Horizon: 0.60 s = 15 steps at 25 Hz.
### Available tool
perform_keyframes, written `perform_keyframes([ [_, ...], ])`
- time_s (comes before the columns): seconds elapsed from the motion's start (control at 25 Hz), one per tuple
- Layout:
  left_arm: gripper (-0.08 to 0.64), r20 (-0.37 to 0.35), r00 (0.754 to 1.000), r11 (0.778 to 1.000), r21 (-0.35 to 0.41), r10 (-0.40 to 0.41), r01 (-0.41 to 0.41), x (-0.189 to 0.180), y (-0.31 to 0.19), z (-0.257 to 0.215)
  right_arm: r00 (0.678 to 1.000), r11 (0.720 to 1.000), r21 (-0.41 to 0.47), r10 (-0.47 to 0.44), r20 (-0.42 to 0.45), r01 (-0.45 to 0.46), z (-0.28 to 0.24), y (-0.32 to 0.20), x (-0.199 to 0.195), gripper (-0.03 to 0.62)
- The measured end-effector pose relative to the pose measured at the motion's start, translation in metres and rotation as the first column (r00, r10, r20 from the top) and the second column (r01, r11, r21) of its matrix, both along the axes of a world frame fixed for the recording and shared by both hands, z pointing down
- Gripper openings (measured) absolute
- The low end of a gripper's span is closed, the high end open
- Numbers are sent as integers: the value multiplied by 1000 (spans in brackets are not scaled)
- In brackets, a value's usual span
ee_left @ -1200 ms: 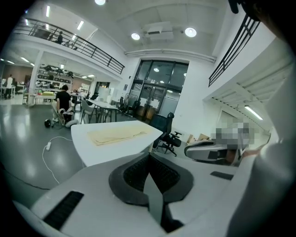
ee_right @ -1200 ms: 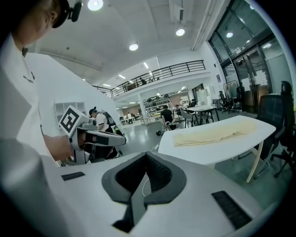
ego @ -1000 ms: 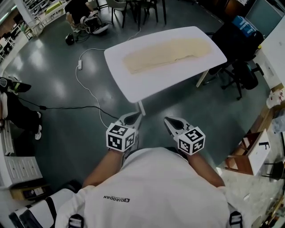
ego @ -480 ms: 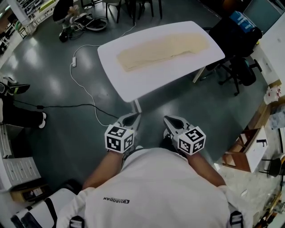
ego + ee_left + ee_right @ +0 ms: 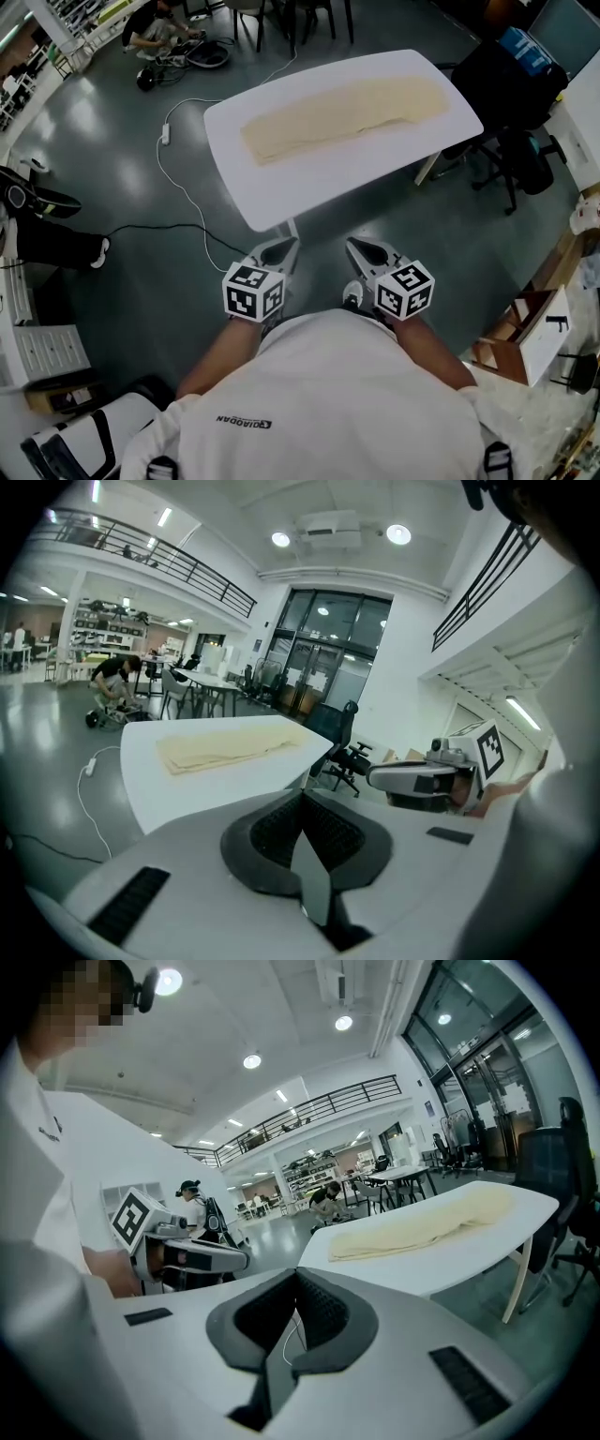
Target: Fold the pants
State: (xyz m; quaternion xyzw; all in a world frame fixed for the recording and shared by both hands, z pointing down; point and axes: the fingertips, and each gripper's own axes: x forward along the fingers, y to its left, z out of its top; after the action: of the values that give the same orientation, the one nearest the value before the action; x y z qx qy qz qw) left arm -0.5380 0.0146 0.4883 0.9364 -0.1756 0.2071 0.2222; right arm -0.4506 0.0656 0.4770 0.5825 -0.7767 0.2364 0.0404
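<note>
Cream pants (image 5: 342,111) lie stretched lengthwise on a white table (image 5: 281,187) ahead of me, flat and long. Both grippers are held close to my chest, well short of the table's near edge. My left gripper (image 5: 278,247) is shut with nothing in it. My right gripper (image 5: 365,247) is also shut and empty. In the left gripper view the pants (image 5: 225,747) lie beyond the closed left gripper (image 5: 300,797), and the right gripper (image 5: 422,778) shows to the side. In the right gripper view the pants (image 5: 422,1227) lie past the right gripper (image 5: 294,1281).
A black office chair (image 5: 506,94) stands at the table's right end. A white cable (image 5: 178,178) runs over the grey floor on the left. A person (image 5: 155,28) crouches far back left. Boxes (image 5: 534,328) stand at the right.
The table and pants have come nearer and sit slightly lower in the head view. Both grippers keep their place before my chest, still shut.
</note>
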Motion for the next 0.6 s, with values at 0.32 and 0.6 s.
perform_keyframes([
  [0.32, 25, 11, 1000, 1000, 17, -12, 12, 68, -6, -7, 999, 999, 26, -40, 18, 40, -3, -15, 63, 18],
  [0.6, 25, 17, 997, 997, 27, -73, 72, 113, -11, -12, 996, 995, 41, -87, 21, 86, -4, -19, 110, 18],
])
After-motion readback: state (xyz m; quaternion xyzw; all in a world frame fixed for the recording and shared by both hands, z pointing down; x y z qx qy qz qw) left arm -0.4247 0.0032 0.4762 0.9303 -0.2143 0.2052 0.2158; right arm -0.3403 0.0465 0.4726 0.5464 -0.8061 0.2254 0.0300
